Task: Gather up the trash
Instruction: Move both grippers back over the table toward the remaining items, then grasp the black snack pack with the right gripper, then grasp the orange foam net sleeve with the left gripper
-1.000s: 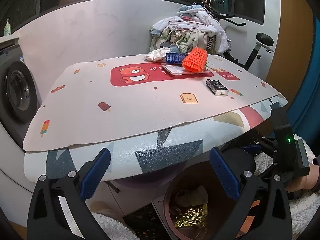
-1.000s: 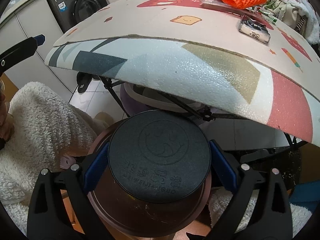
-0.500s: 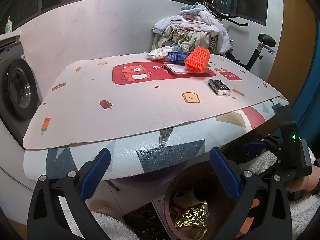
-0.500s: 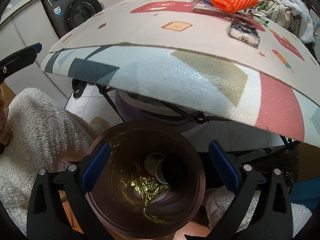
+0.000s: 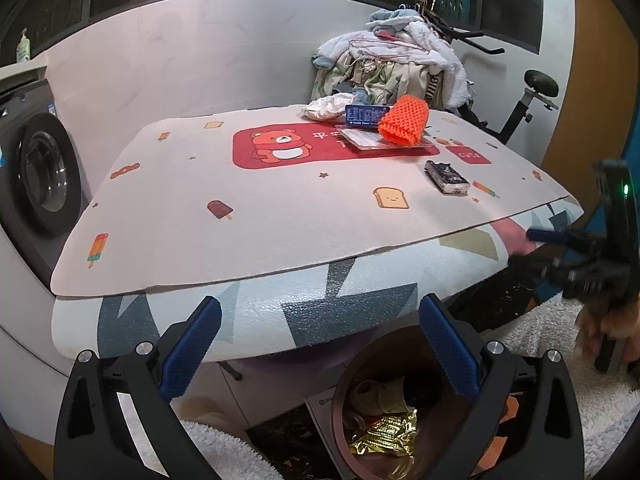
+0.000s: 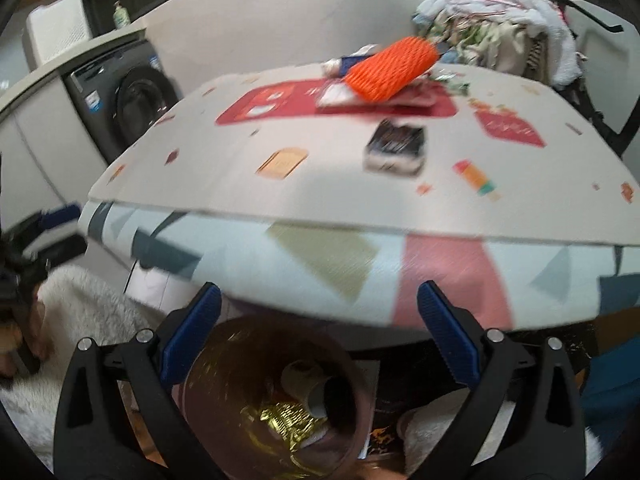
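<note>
Since the earlier frames, the dark embossed lid has gone from the trash bin (image 6: 276, 396), and the right gripper (image 6: 318, 334) has been raised and tilted up toward the table (image 6: 328, 184); its view is blurred. The bin is seen open below and between the spread blue pads of both tools. The left gripper (image 5: 320, 344) is held wide apart and empty, as is the right one. Crumpled gold foil (image 5: 382, 436) and pale scraps are seen inside the brown, round bin, which stands on the floor under the table's near edge. Toward the far edge of the table, an orange foam net (image 5: 404, 126) is laid on a flat clear packet (image 5: 362, 138), beside a blue label whose print cannot be read. A small black-and-white wrapper (image 5: 446, 176) lies nearer the right edge.
</note>
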Demonstrator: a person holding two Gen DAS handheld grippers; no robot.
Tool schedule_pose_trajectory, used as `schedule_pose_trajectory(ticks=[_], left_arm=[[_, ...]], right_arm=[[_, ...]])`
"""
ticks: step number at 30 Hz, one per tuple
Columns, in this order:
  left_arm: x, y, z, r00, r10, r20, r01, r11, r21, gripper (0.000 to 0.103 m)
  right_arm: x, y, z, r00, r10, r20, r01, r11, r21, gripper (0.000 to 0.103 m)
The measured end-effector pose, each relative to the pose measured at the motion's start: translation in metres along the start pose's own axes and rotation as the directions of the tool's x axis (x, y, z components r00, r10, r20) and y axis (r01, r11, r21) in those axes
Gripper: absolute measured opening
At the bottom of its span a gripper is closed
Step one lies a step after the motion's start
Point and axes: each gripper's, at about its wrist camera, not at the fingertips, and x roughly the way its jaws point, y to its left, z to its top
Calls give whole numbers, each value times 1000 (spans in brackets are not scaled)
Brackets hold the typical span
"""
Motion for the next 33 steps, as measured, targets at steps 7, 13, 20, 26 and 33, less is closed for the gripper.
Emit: schedule_pose_trajectory(ticks=[7, 13, 20, 26, 33], left_arm=[[11, 0, 11, 1000, 9, -28, -10, 1000, -1, 97], [20, 1, 27, 1000, 5, -19, -5, 1000, -14, 97], [37, 3, 51, 1000, 8, -10, -8, 1000, -22, 97], [56, -1, 71, 1000, -4, -12, 4, 1000, -5, 97], [88, -22, 108, 998, -58, -9, 58, 995, 77, 97]], right_arm=[[5, -33, 43, 998, -68, 15, 68, 997, 26, 97], [32, -43, 76, 993, -115, 17, 115, 993, -15, 88], [76, -47, 101, 993, -119, -20, 119, 993, -5, 83], [103, -52, 111, 986, -148, -82, 148, 989, -2, 61], [85, -62, 112, 995, -94, -42, 94, 996, -8, 48]])
